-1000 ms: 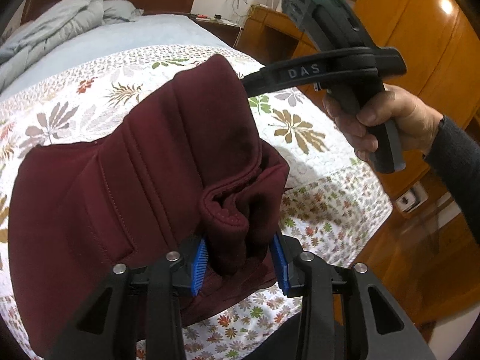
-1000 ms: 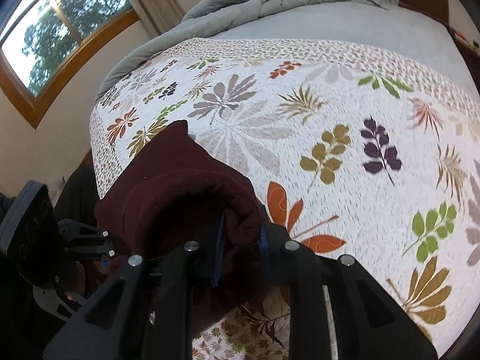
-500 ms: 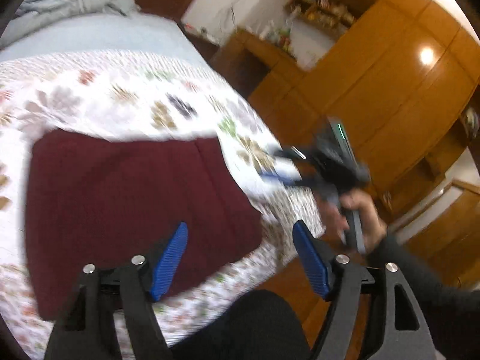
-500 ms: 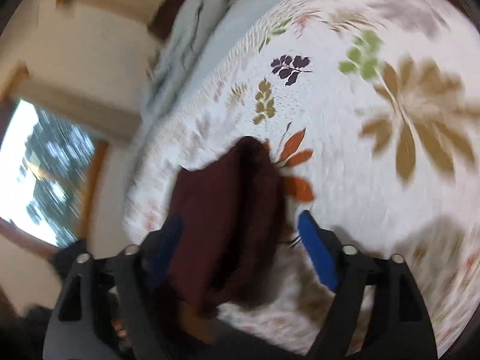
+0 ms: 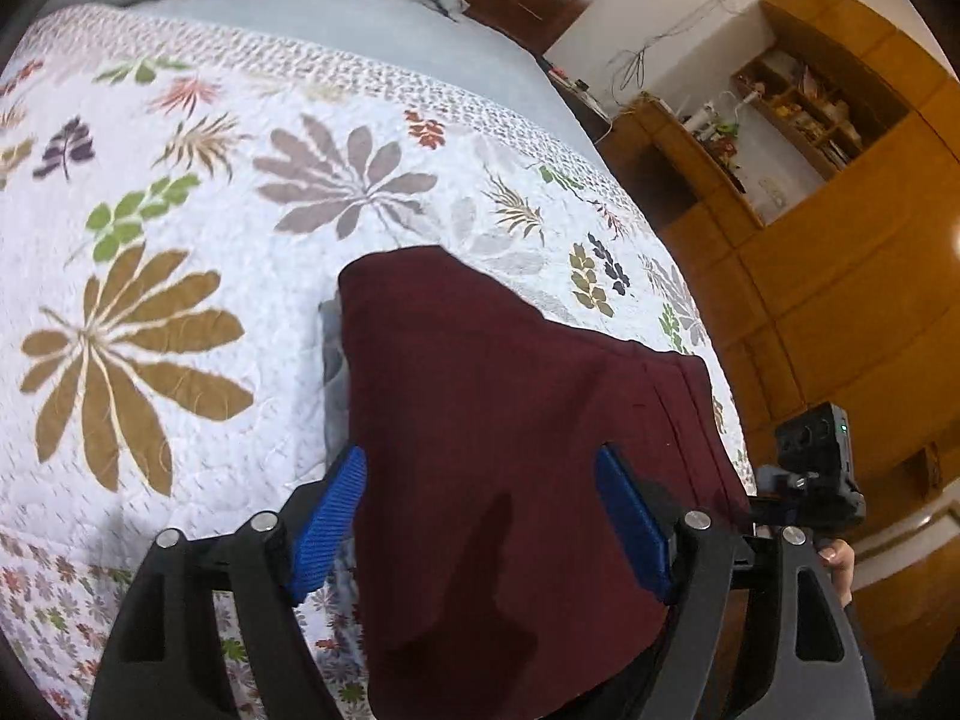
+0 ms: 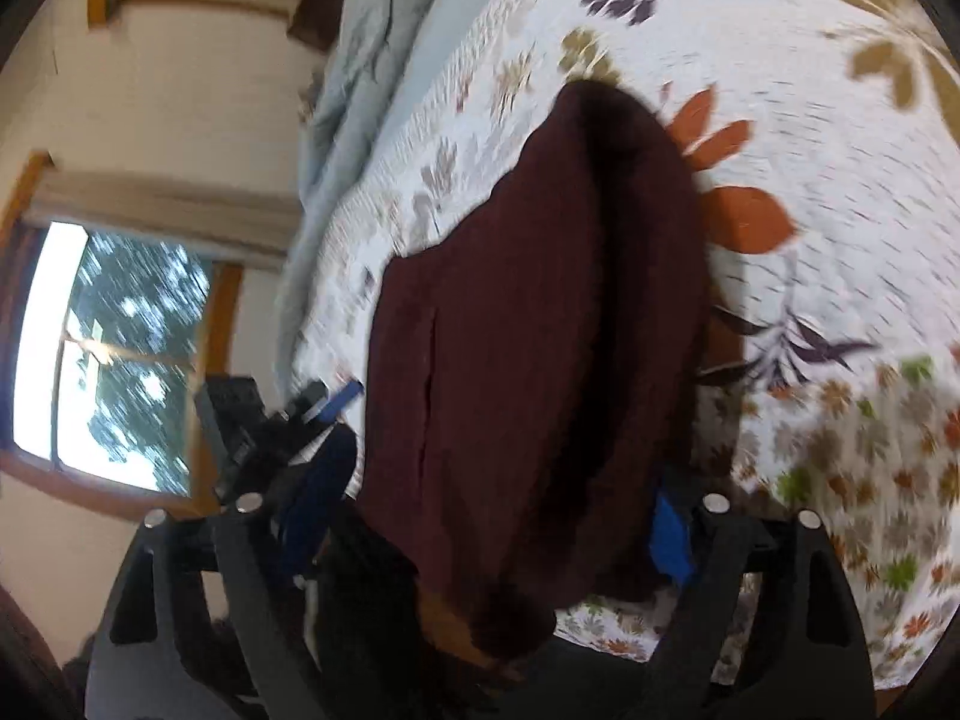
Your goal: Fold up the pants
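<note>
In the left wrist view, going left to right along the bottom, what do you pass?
Left gripper's blue left pad → maroon pants → its blue right pad → right gripper held by a hand.

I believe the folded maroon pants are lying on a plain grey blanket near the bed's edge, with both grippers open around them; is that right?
Not quite. The maroon pants lie on a white quilt printed with coloured leaves, as the left wrist view shows; the grey bedding sits further up the bed. The left gripper and right gripper do straddle the pants without pinching them.
</note>
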Tool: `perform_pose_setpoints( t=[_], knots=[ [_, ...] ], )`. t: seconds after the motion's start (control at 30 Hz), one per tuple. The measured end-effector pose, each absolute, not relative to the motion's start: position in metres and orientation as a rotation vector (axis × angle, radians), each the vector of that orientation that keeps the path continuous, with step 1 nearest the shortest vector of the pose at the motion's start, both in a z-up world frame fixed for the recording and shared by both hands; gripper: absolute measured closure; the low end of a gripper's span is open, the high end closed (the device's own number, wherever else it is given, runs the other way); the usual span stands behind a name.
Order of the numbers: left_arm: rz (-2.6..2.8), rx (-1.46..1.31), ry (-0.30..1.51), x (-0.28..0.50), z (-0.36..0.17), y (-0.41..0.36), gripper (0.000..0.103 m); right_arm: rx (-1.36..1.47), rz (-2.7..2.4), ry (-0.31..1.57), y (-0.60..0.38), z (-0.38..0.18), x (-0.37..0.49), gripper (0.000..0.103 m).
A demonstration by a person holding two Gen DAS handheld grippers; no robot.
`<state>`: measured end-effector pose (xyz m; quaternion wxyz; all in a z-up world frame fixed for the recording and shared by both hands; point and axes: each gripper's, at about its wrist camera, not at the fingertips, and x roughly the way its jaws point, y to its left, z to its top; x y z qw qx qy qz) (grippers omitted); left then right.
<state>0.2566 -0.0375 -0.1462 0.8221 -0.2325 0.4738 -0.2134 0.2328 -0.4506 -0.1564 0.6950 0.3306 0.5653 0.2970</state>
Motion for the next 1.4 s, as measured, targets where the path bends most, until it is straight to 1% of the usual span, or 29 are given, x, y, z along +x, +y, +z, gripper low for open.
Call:
perform_pose_setpoints(
  t=[0.03,0.07,0.1,0.13,0.17,0.23,0.3,0.33,0.4,0.5,0.57,0.6,0.63,0.67,0.73,0.87,1.0,1.03,1.1,1.13,1.2,1.23,1.3,1.33,1.37,1.4],
  knots=[
    [-0.451,-0.502,1.014,0.256,-0.15,-0.036,0.024,0.712,0.664,1.29,-0.445,-0.157,0.236,0.033],
    [-0.451,-0.507,1.015,0.255,-0.152,-0.034,0.024,0.682,0.657,1.319,-0.44,-0.158,0.239,0.064],
    [-0.454,-0.512,1.014,0.254,-0.154,-0.033,0.024,0.653,0.654,1.343,-0.434,-0.158,0.242,0.074],
    [-0.454,-0.516,1.011,0.253,-0.154,-0.032,0.024,0.633,0.658,1.353,-0.429,-0.155,0.245,0.079],
    [-0.458,-0.525,0.999,0.252,-0.154,-0.029,0.024,0.605,0.663,1.346,-0.423,-0.146,0.246,0.082],
    [-0.46,-0.538,0.981,0.25,-0.152,-0.025,0.024,0.506,0.704,1.285,-0.405,-0.112,0.242,0.084],
    [-0.463,-0.562,0.96,0.249,-0.151,-0.019,0.024,0.452,0.733,1.186,-0.397,-0.077,0.228,0.085],
    [-0.468,-0.568,0.956,0.249,-0.152,-0.019,0.024,0.434,0.723,1.167,-0.399,-0.072,0.222,0.085],
    [-0.479,-0.564,0.962,0.247,-0.156,-0.021,0.024,0.426,0.682,1.171,-0.416,-0.089,0.214,0.085],
    [-0.489,-0.564,0.982,0.247,-0.162,-0.026,0.024,0.512,0.525,1.245,-0.456,-0.152,0.212,0.083],
    [-0.5,-0.556,0.975,0.246,-0.157,-0.029,0.024,0.614,0.526,1.214,-0.471,-0.165,0.214,0.081],
    [-0.508,-0.542,0.957,0.244,-0.151,-0.03,0.024,0.629,0.535,1.199,-0.471,-0.162,0.214,0.08],
    [-0.515,-0.531,0.942,0.243,-0.146,-0.031,0.024,0.615,0.549,1.194,-0.467,-0.159,0.215,0.075],
    [-0.532,-0.516,0.918,0.24,-0.138,-0.033,0.024,0.596,0.563,1.198,-0.463,-0.155,0.215,0.068],
    [-0.581,-0.499,0.874,0.233,-0.125,-0.039,0.024,0.584,0.556,1.203,-0.465,-0.148,0.218,0.065],
    [-0.707,-0.495,0.833,0.213,-0.115,-0.062,0.024,0.587,0.457,1.121,-0.496,-0.123,0.229,0.064],
    [-0.811,-0.498,0.864,0.192,-0.13,-0.09,0.024,0.593,0.541,1.04,-0.474,-0.095,0.261,0.064],
    [-0.825,-0.504,0.884,0.189,-0.137,-0.095,0.024,0.598,0.582,1.038,-0.466,-0.094,0.27,0.061],
    [-0.812,-0.484,0.912,0.182,-0.152,-0.104,0.024,0.631,0.629,1.074,-0.456,-0.105,0.291,0.062],
    [-0.801,-0.469,0.927,0.179,-0.16,-0.106,0.024,0.658,0.617,1.131,-0.451,-0.123,0.307,0.061],
    [-0.793,-0.466,0.943,0.174,-0.176,-0.107,0.026,0.702,0.589,1.214,-0.451,-0.151,0.322,0.079],
    [-0.797,-0.472,0.937,0.171,-0.182,-0.106,0.027,0.7,0.564,1.253,-0.455,-0.164,0.323,0.103],
    [-0.804,-0.456,0.94,0.169,-0.181,-0.107,0.027,0.718,0.538,1.282,-0.465,-0.184,0.327,0.103],
    [-0.81,-0.458,0.946,0.17,-0.177,-0.106,0.027,0.731,0.532,1.262,-0.469,-0.179,0.324,0.101],
    [-0.816,-0.462,0.952,0.171,-0.173,-0.104,0.027,0.721,0.533,1.238,-0.467,-0.172,0.32,0.087],
    [-0.82,-0.472,0.959,0.174,-0.167,-0.101,0.027,0.71,0.543,1.203,-0.466,-0.16,0.317,0.077]
  ],
)
